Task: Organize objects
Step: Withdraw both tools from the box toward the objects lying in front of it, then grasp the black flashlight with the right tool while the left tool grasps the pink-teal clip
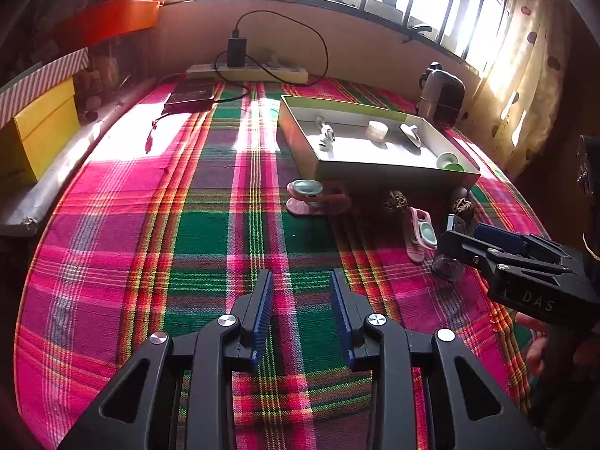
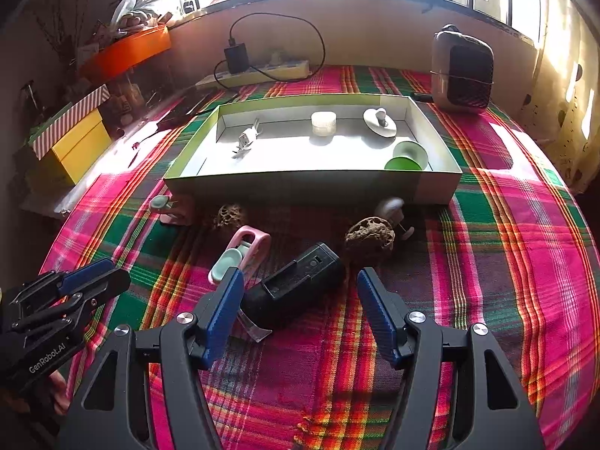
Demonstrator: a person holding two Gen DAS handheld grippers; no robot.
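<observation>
Two wrist views over a bench (image 2: 506,225) covered w/ a pink-and-green plaid cloth, sunlit window behind. An open shallow box (image 2: 311,183) sits toward the far side; inside it are a small white figure, a pale round lid, a white disc w/ a knob, and a green cup on its side.

Right tool (image 2: 296,285): jaws apart, clamped on nothing. Between its blue pads, touching neither as far as can be seen, lies a black rectangular device (image 2: 296,281), slanted, flat on the cloth just in front of the box. Beside it: a pink-and-mint clip (image 2: 240,255) on the left, a rough brown nut shell (image 2: 369,238) on the right. A clear plastic piece sits under the device's near end.

Left tool (image 1: 302,300): jaws apart, empty, over bare cloth, well apart from the objects.

Handling, as a guess: the device looks rigid, hard-cased, light to moderate in weight, smooth plastic so maybe a bit slippery. Best hold seems to be across its narrower width near the middle, pads flat on the long sides. The shell looks brittle; the clip is light & likely to skid if nudged.
</observation>
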